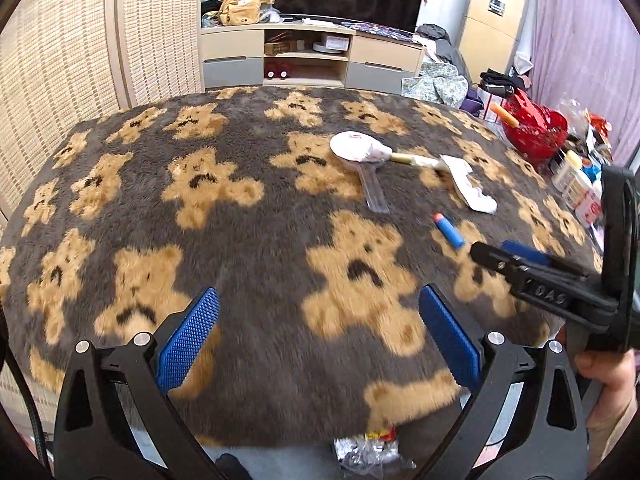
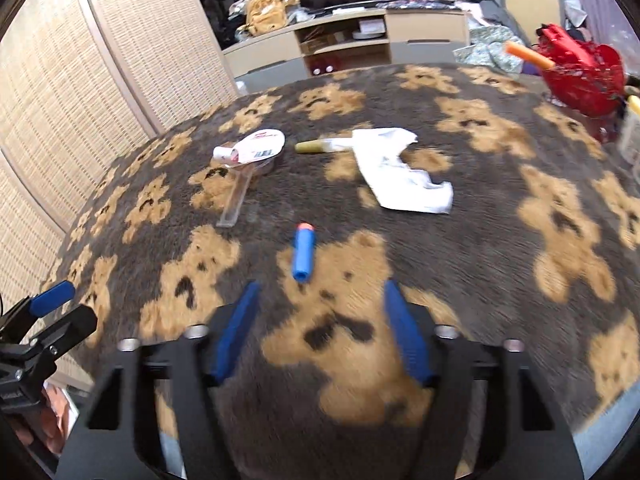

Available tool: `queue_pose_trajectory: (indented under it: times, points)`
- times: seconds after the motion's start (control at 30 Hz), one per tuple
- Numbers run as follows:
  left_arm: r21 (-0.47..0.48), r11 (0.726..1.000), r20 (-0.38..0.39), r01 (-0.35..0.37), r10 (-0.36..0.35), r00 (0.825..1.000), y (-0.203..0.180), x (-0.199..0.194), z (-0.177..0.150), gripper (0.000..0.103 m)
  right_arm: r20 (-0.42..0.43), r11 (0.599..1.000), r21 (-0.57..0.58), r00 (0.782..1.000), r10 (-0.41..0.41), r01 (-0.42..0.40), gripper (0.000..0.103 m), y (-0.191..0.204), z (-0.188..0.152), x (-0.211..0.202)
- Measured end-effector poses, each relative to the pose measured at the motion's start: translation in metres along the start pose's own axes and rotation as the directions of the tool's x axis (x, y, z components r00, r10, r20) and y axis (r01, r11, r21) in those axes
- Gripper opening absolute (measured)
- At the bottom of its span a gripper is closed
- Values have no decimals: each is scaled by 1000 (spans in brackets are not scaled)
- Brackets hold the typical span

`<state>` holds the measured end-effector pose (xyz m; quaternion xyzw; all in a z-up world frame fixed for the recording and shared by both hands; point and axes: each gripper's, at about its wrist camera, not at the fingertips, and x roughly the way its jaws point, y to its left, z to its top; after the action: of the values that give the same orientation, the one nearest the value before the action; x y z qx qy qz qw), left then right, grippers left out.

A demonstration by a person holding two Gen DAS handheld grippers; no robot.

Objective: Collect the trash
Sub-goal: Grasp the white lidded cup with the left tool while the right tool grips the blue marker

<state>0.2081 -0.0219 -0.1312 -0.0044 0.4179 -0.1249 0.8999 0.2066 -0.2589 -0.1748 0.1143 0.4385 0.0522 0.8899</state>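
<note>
The teddy-bear blanket [image 2: 460, 240] fills most of what I see, and the trash on it is all untouched, so I judge the collecting has barely begun here; four pieces are left. Largest is the crumpled white tissue [image 2: 404, 176], lying far from me with the yellowish tube [image 2: 316, 145] touching its upper edge; left of those sits the clear plastic scoop [image 2: 240, 196] with a white peeled lid [image 2: 252, 150] over its bowl; nearest is the blue foam dart [image 2: 304, 256], just ahead of my right gripper [image 2: 320, 328], whose jaws stand partly apart with nothing between them. My left gripper [image 1: 320, 340] hangs over the near edge of the blanket, jaws wide apart and empty; below it something crinkly and silvery [image 1: 368, 452] lies on the floor, possibly a wrapper, though the view there is too blurred to say.
</note>
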Motion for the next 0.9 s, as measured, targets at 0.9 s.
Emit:
queue_pose_trajectory:
  times: [0.9]
  points:
    - [38, 998, -52, 53, -51, 997, -36, 112, 57, 75, -26, 1000, 10, 1000, 14, -14, 13, -45, -2, 8]
